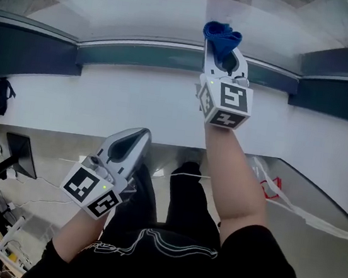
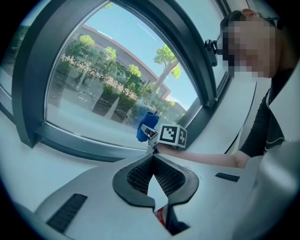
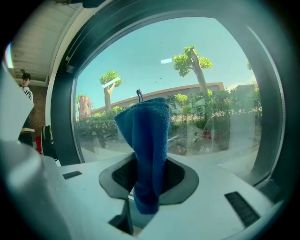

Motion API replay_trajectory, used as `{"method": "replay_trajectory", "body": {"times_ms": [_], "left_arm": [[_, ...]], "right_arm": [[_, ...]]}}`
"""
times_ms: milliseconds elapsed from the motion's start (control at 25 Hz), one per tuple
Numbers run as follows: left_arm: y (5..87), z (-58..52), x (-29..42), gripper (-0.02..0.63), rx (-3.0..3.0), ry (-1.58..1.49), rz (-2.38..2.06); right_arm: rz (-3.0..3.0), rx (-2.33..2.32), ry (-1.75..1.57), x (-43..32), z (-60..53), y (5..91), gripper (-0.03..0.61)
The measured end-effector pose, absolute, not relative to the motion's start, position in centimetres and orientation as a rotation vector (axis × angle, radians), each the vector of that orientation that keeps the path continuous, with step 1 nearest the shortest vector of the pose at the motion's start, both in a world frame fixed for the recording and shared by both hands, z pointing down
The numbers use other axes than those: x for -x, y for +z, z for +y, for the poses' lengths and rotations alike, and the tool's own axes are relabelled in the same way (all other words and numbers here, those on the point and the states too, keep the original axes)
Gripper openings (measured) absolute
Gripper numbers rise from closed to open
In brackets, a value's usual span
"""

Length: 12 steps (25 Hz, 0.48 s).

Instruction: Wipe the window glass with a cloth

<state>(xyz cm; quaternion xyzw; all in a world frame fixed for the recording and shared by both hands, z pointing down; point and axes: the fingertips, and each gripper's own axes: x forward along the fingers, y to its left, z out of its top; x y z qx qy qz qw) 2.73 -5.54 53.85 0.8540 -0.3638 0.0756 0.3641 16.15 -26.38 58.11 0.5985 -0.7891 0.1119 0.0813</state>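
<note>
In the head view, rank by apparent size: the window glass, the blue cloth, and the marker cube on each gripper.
1. The window glass, by far the largest.
2. The left cube and the right cube look about alike; the left one is nearer the camera, so they are not ranked against each other.
3. The blue cloth, smallest.

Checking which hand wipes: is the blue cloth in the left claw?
No, the left claw is shut and empty; the right claw grips the blue cloth.

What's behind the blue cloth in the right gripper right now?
The window glass, with trees and a long building outside. The cloth, clamped in the right gripper, covers the strip of glass directly behind it.
</note>
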Motion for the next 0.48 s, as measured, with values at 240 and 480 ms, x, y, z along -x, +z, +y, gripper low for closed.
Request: {"method": "replay_trajectory", "body": {"times_ms": [240,480], "left_arm": [[53.9,-6.0,-8.6,0.005,-2.217,0.209,-0.885],[53.9,-6.0,-14.6,0.005,-2.245,0.233,-0.820]], "right_arm": [[-2.304,-1.826,0.326,-23.2,-25.9,58.5,0.093],[-2.267,-1.866,0.309,-29.7,-25.5,58.2,0.092]]}}
